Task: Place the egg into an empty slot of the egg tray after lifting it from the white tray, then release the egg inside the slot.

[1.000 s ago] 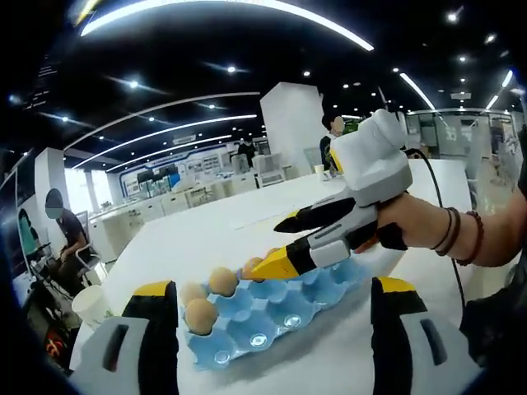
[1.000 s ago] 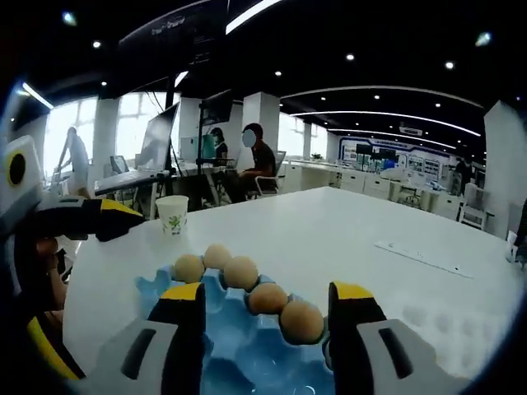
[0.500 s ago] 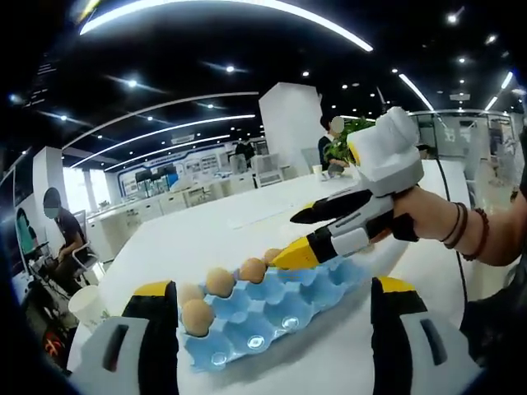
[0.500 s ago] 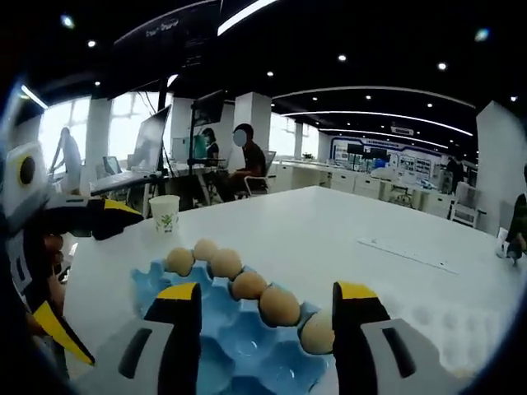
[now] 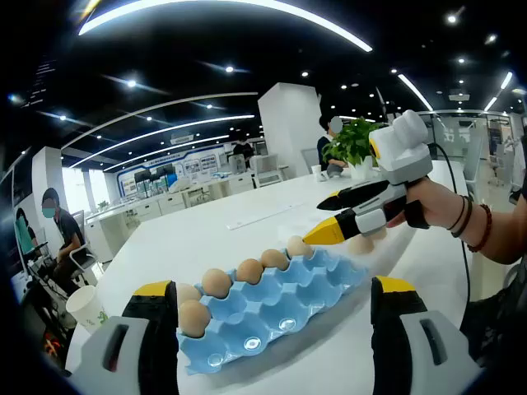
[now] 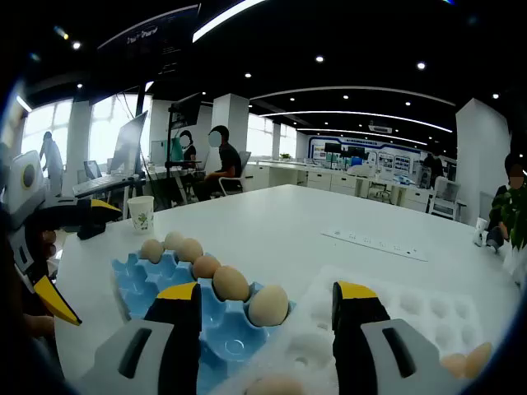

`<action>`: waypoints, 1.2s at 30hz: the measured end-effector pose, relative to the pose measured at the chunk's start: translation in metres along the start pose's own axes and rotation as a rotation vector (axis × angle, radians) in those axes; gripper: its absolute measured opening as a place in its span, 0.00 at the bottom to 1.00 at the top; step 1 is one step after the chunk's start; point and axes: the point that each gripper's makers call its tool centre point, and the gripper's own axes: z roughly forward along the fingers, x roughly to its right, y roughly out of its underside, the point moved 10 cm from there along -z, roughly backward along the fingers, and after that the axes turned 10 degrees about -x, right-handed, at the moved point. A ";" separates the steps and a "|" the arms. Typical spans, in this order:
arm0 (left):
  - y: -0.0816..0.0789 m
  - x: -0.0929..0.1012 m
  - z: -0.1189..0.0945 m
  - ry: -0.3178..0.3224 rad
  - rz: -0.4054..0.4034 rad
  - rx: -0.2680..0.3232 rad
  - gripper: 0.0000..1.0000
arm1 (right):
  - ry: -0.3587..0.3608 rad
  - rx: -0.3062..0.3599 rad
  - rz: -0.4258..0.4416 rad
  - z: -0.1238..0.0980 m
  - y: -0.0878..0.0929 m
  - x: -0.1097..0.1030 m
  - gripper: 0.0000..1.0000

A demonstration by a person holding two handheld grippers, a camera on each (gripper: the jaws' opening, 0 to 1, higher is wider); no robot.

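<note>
A blue egg tray [image 5: 272, 309] lies on the white table with several brown eggs along its far row. The end egg [image 5: 298, 247] sits in a slot by itself. My left gripper [image 5: 276, 333] stands open in front of the tray, holding nothing. My right gripper [image 5: 325, 218] hovers open past the tray's right end, held by a hand. In the right gripper view, my right gripper [image 6: 265, 329] is open above the seam between the blue egg tray [image 6: 136, 276] and the white tray [image 6: 395, 317]. The end egg [image 6: 268, 306] rests in its slot. A loose egg [image 6: 461, 362] lies in the white tray.
A paper cup [image 5: 86, 306] stands near the table's left edge, seen as a paper cup [image 6: 142, 212] in the right gripper view. A potted plant [image 5: 354, 148] stands at the far right. A flat white strip [image 6: 375, 243] lies on the table. People sit at desks behind.
My right gripper has drawn back from over the blue tray toward the white tray, staying open. The end egg stays in its slot. My left gripper has barely moved.
</note>
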 end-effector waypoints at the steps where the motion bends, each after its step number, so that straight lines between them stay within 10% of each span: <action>1: 0.000 0.000 0.000 0.000 0.001 -0.002 1.00 | 0.005 0.000 0.006 -0.001 0.001 0.002 0.67; 23: 0.002 0.002 0.003 0.008 0.008 -0.012 1.00 | 0.137 -0.030 0.095 -0.019 0.028 0.041 0.60; 36: 0.003 0.000 0.002 -0.005 0.004 -0.010 0.99 | 0.222 -0.095 0.168 -0.019 0.039 0.047 0.39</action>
